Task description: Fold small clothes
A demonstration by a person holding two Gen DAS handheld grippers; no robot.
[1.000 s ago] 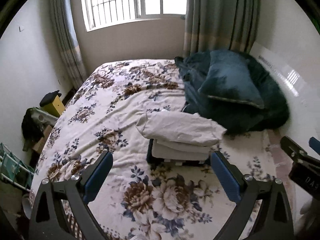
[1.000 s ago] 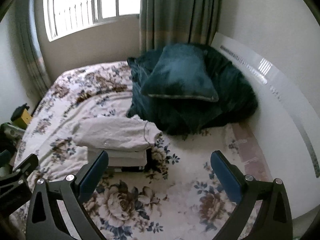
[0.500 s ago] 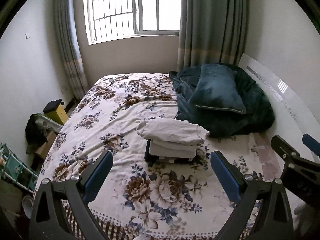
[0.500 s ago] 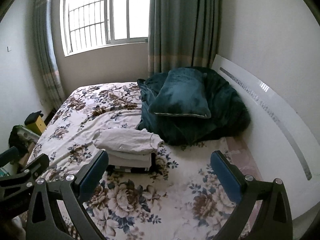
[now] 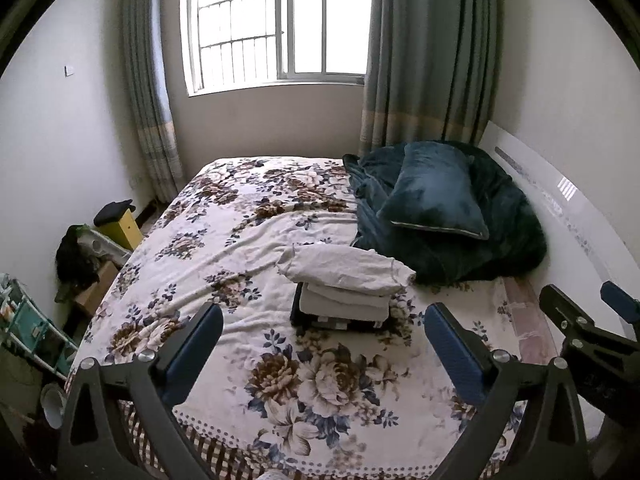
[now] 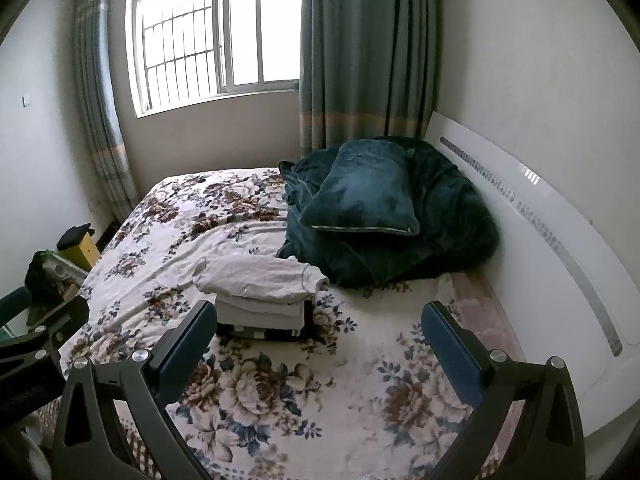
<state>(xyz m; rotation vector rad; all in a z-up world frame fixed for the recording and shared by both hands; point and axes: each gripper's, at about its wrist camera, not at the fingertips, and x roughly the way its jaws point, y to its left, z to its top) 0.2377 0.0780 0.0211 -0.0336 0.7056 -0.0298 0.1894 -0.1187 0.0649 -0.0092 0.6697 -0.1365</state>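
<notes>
A stack of folded clothes [image 5: 344,292] [image 6: 260,300] rests on the flowered bed [image 5: 240,248] [image 6: 168,232]. Its top piece is a cream long-sleeved garment [image 5: 344,268] [image 6: 260,276] over pale folded pieces and a dark one at the bottom. My left gripper [image 5: 324,348] hangs open well in front of the stack, nothing between its blue pads. My right gripper [image 6: 320,344] is open too, held back from the stack and to its right, and empty. Each gripper shows at the edge of the other's view.
A dark teal pillow [image 5: 436,196] [image 6: 364,196] lies on a heaped teal blanket [image 5: 508,232] by the white headboard [image 6: 560,240]. Clutter, a yellow box [image 5: 120,224] and a rack [image 5: 28,328] stand on the floor at left. Window and curtains are behind.
Both grippers have pulled back and risen away from the stack, so more of the bed and room shows. The stack lies unchanged. Both stayed open.
</notes>
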